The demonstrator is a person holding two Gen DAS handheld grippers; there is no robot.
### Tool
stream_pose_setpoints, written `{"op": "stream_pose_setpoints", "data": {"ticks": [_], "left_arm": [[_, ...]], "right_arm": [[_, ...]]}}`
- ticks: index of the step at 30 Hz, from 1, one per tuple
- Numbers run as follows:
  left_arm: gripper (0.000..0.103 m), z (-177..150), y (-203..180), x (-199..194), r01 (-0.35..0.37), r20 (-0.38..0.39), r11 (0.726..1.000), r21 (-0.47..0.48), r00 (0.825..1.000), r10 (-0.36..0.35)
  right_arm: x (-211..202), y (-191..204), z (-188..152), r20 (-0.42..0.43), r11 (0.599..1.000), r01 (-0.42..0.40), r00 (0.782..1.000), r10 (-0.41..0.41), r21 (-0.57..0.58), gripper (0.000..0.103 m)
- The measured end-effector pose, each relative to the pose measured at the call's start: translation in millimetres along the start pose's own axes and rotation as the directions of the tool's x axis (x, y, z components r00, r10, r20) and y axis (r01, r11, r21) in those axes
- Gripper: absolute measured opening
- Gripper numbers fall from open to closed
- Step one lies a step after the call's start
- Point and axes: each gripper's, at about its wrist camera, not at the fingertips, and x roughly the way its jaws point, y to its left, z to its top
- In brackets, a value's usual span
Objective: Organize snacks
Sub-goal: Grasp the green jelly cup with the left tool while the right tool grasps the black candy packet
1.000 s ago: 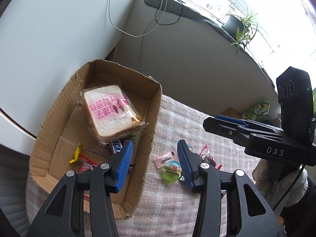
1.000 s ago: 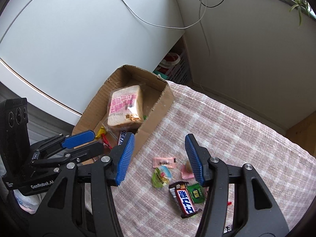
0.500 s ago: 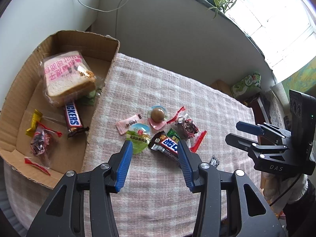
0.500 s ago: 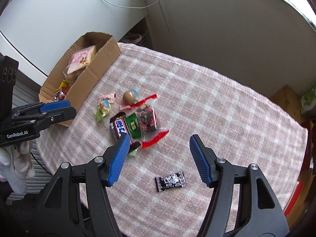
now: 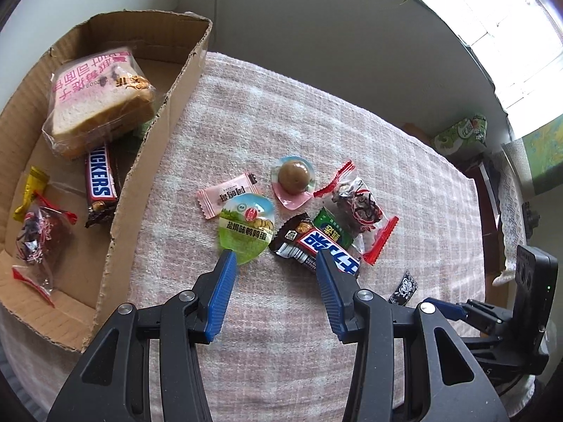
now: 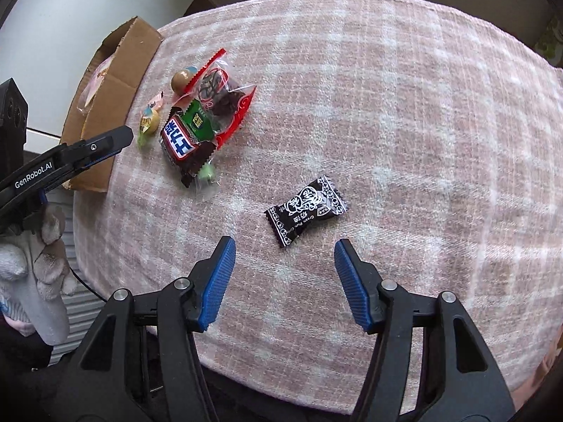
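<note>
Plaid cloth (image 6: 387, 105): box (image 5: 116, 246) contents only in left view, both grippers' jaws apart.

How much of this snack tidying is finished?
Partly. The box already holds bread, a Snickers and small candies. Nothing is in hand: the left gripper and right gripper are both open and empty. Left on the cloth: a pile of snacks and a black candy, which the right gripper faces.
</note>
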Motion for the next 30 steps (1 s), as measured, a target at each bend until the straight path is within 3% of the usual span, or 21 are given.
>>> {"op": "stream_pose_setpoints", "data": {"ticks": [10,19,23,25,30], "left_arm": [[0.044,8,5,18,-0.035,-0.008,0.999,-0.027,0.999,0.035],[0.044,13,9,30,-0.066,-0.017,0.997,-0.026,0.998,0.066],[0.044,13,10,32,-0.074,-0.019,0.997,-0.015,0.997,0.073],[0.035,12,10,33,-0.083,-0.018,0.997,-0.008,0.996,0.083],[0.028,13,12,34,-0.091,-0.011,0.996,-0.010,0.996,0.090]], "right_arm": [[11,-8,13,0.017,0.994,0.017,1.000,-0.019,0.105,0.051],[21,19,28,0.040,0.991,0.132,0.991,-0.131,-0.012,0.048],[22,25,32,0.055,0.979,0.195,0.980,-0.192,-0.065,0.031],[23,25,33,0.057,0.973,0.214,0.976,-0.210,-0.089,0.027],[24,28,34,0.061,0.974,0.203,0.978,-0.198,-0.105,0.025]]}}
